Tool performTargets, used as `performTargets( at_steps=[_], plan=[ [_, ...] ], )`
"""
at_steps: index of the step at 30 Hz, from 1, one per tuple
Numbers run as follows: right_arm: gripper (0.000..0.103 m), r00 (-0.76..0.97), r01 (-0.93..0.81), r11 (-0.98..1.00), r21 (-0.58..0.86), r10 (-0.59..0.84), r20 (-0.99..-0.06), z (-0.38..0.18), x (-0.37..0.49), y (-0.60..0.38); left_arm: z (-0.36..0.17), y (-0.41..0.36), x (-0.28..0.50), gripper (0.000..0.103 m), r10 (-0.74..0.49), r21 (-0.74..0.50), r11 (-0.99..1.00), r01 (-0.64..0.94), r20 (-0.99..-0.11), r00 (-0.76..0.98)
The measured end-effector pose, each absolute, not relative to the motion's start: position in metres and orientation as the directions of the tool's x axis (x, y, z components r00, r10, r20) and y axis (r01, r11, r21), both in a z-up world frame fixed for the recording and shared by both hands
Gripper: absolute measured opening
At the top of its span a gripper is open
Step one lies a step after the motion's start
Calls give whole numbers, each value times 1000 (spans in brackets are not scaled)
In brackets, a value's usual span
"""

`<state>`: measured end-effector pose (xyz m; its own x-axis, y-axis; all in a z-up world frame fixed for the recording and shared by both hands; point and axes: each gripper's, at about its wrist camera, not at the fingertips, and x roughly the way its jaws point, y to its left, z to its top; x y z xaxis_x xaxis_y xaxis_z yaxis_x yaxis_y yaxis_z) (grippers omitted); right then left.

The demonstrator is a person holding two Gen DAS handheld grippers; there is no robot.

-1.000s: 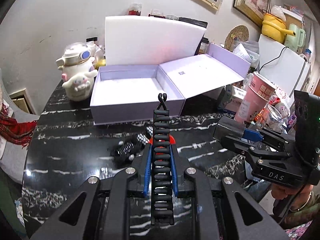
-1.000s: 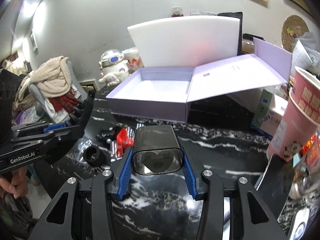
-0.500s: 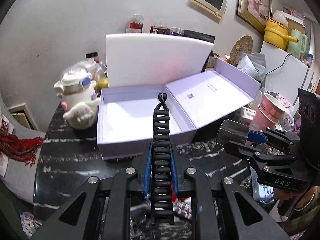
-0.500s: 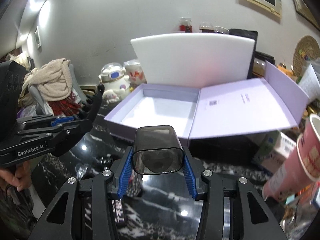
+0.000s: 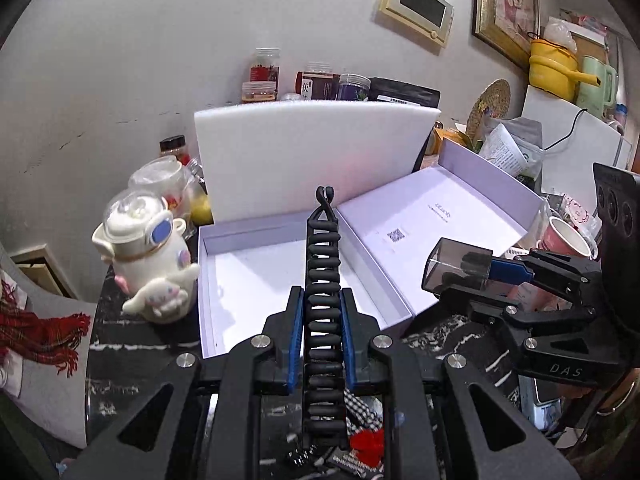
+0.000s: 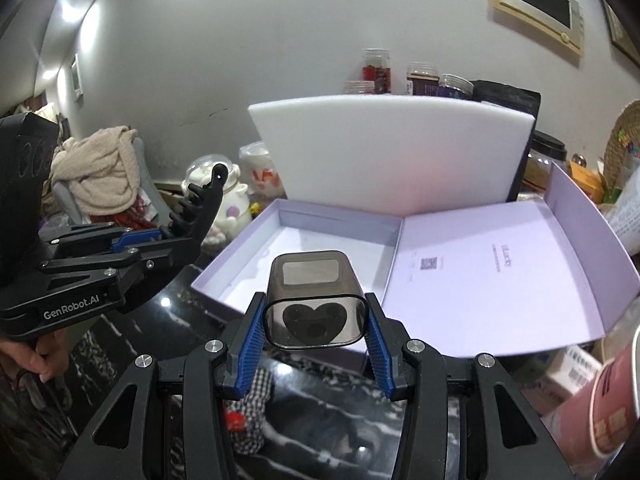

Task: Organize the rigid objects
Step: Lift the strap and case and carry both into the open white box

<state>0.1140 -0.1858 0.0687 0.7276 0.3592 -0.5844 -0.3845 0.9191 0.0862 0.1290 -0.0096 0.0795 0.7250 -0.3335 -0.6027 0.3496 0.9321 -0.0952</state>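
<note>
**Both grippers loaded, box ahead**

The open lilac box (image 5: pixel 280 280) lies on the dark marbled surface (image 5: pixel 132 360), straight ahead of and below both grippers, its tray empty. The left gripper (image 5: pixel 322 320), nearer the tray's middle, is clamped on a black toothed hair clip (image 5: pixel 323 280) whose long axis points at the tray. The right gripper (image 6: pixel 316 344) holds a smoky translucent case (image 6: pixel 316 304) short of the tray's front wall. Both tilt downward.

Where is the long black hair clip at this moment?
The black hair clip is clamped in the left gripper, centre of the left wrist view, its tip over the open purple box.
</note>
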Motion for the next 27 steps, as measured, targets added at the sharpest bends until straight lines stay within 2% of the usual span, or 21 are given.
performTargets(
  at_steps=[15, 27],
  plan=[
    [46, 750, -344, 936, 76, 322, -578, 79, 187, -185, 87, -15, 197, 17, -346, -79, 925, 372, -583, 735],
    [46, 765, -328, 944, 41, 291, -575, 78, 234, -172, 77, -8, 249, 17, -287, -76, 952, 295, -551, 783]
  ],
)
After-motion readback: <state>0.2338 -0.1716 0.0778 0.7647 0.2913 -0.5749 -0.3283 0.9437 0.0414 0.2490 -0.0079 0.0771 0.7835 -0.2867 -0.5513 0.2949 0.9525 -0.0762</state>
